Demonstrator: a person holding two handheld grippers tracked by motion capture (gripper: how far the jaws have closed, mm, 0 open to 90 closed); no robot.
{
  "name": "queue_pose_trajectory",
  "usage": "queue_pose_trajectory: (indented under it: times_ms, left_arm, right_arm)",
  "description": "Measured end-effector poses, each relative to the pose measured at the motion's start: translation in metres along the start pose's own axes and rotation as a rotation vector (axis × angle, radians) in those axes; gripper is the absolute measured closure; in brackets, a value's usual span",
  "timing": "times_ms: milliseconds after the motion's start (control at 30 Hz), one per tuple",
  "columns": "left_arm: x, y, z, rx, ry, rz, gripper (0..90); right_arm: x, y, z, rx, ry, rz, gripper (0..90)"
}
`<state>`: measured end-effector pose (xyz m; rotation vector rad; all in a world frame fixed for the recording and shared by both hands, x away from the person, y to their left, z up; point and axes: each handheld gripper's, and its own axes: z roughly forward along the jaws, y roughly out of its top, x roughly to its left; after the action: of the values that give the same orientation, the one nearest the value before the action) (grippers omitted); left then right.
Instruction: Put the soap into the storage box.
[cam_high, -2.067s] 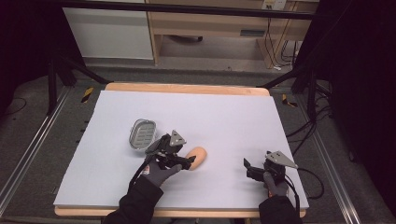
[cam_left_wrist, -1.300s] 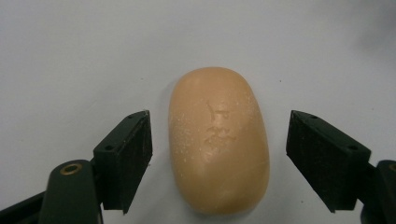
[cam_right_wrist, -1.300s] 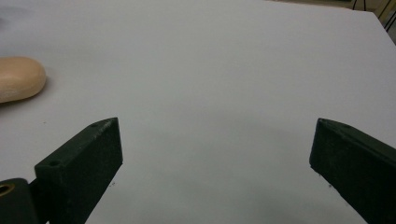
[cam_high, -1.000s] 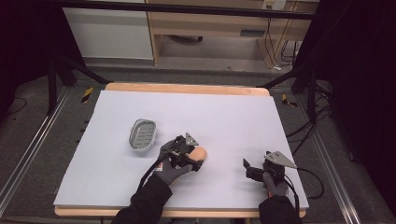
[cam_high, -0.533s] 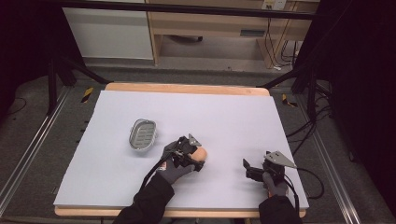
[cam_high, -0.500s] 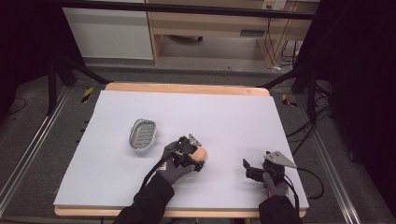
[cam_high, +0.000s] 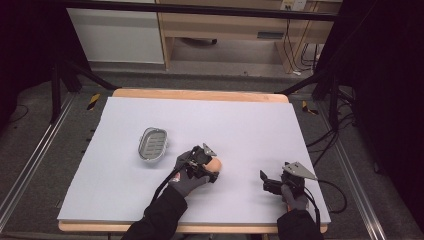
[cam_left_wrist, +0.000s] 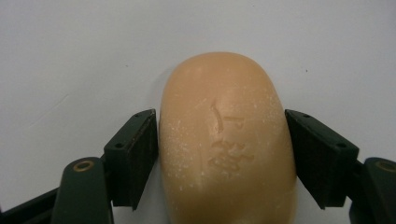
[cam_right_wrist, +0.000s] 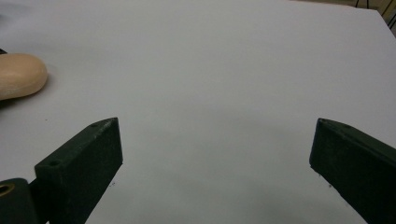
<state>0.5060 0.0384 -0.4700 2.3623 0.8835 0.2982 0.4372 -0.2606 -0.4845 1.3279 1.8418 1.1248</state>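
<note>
A tan oval soap bar (cam_high: 215, 163) with a stamped mark lies on the white sheet near the table's middle. In the left gripper view the soap bar (cam_left_wrist: 224, 140) sits between the jaws of my left gripper (cam_left_wrist: 218, 114), and both pads touch its sides. Those jaws have just been closing on it. From above, my left gripper (cam_high: 209, 167) reaches to the soap from the lower left. My right gripper (cam_high: 267, 182) rests near the front right, open wide, with bare sheet between its jaws (cam_right_wrist: 217, 123). The soap (cam_right_wrist: 18, 74) lies off to its left.
A grey metal soap dish (cam_high: 152, 143) with a ribbed floor sits left of the soap, nothing in it. The white sheet (cam_high: 250, 120) covers a wooden table. Black stands and cables flank the table on both sides.
My left gripper moved right, away from the dish, over the soap, and its jaws came in against the bar's sides. The right gripper stayed where it was.
</note>
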Motion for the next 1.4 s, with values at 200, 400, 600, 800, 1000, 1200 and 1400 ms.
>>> queue_pose_trajectory:
  times_ms: [200,400,600,800,1000,1200,1400]
  left_arm:
    - [-0.001,0.002,0.000,0.018,0.012,-0.008,27.8]
    - [-0.002,0.002,-0.001,0.015,0.018,-0.014,31.2]
    - [-0.001,0.002,-0.001,0.016,0.017,-0.005,31.6]
    - [-0.002,0.001,-0.002,0.017,0.021,0.000,31.7]
    - [-0.004,0.001,-0.009,-0.010,0.012,-0.001,31.8]
    - [-0.005,0.002,-0.016,-0.023,0.014,0.004,31.9]
    - [-0.004,0.001,-0.026,-0.038,0.014,-0.002,31.9]
  right_arm:
    - [0.000,0.000,0.000,0.002,0.000,-0.001,2.7]
    - [0.000,0.000,0.000,0.005,0.001,0.001,2.7]
    - [0.000,0.000,0.000,0.006,0.002,0.001,2.7]
    - [0.000,0.000,0.000,0.006,0.002,0.002,2.7]
    - [0.000,0.000,0.000,0.007,0.003,0.001,2.7]
    - [0.000,0.000,0.000,0.006,0.002,0.000,2.7]
    - [0.000,0.000,0.001,0.007,0.001,-0.003,2.7]
